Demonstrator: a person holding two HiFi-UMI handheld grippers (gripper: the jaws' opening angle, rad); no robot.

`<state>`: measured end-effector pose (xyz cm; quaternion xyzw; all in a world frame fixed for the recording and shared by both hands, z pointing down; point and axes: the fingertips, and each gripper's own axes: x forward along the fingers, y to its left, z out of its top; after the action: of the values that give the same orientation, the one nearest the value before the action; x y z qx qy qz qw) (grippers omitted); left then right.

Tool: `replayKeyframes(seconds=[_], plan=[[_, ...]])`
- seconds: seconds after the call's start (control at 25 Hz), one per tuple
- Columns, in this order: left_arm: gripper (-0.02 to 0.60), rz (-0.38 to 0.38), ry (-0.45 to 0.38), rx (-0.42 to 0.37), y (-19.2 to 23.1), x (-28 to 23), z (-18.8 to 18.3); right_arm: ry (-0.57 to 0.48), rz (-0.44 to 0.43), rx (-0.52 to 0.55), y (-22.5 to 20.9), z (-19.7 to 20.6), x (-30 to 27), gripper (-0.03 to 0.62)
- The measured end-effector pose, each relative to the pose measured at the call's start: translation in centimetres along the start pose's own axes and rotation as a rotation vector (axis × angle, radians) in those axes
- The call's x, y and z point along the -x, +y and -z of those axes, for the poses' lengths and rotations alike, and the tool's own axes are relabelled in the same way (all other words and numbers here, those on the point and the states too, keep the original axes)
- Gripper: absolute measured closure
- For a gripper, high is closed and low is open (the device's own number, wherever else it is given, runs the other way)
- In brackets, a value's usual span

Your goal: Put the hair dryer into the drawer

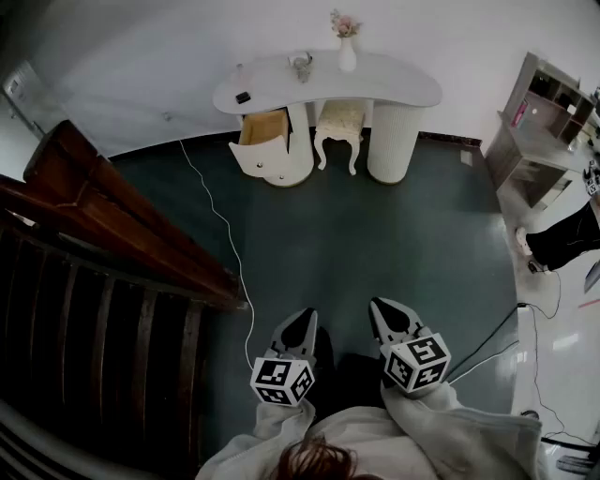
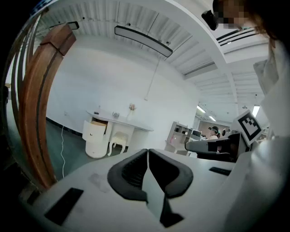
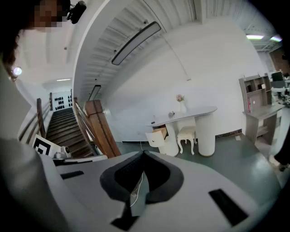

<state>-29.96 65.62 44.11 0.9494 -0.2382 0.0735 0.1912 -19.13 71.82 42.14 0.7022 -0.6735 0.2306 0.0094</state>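
Meanwhile left gripper (image 1: 307,316) and right gripper (image 1: 376,305) (apparently both closed) face the drawer (image 1: 260,156).

On my feed the floor (image 1: 375,234) is dark teal and the desk (image 1: 394,84) is all white. Its drawer (image 1: 262,127) is tan wood inside. Stool (image 1: 339,117) is white with a cream seat. White vase (image 1: 347,56), pink flowers (image 1: 344,23). Stair rail (image 1: 122,234) is dark brown. My left gripper (image 1: 302,317) and right gripper (image 1: 382,307) are grey, with black-and-white square-patterned cubes (image 1: 281,380).
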Motion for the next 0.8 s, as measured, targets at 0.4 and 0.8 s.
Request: replayKeyframes(seconds=[0.4,0.8], plan=[[0.558,0.042,-0.053,-0.107,-1.0,-1.1,-2.7,-0.05,-0.03,0.037,0.3,-1.6,0.5,0.545],[0.558,0.014,-0.091,-0.121,-0.9,-1.1,-3.9,-0.047,-0.002,0.015,0.2,-0.9,0.9,0.545]])
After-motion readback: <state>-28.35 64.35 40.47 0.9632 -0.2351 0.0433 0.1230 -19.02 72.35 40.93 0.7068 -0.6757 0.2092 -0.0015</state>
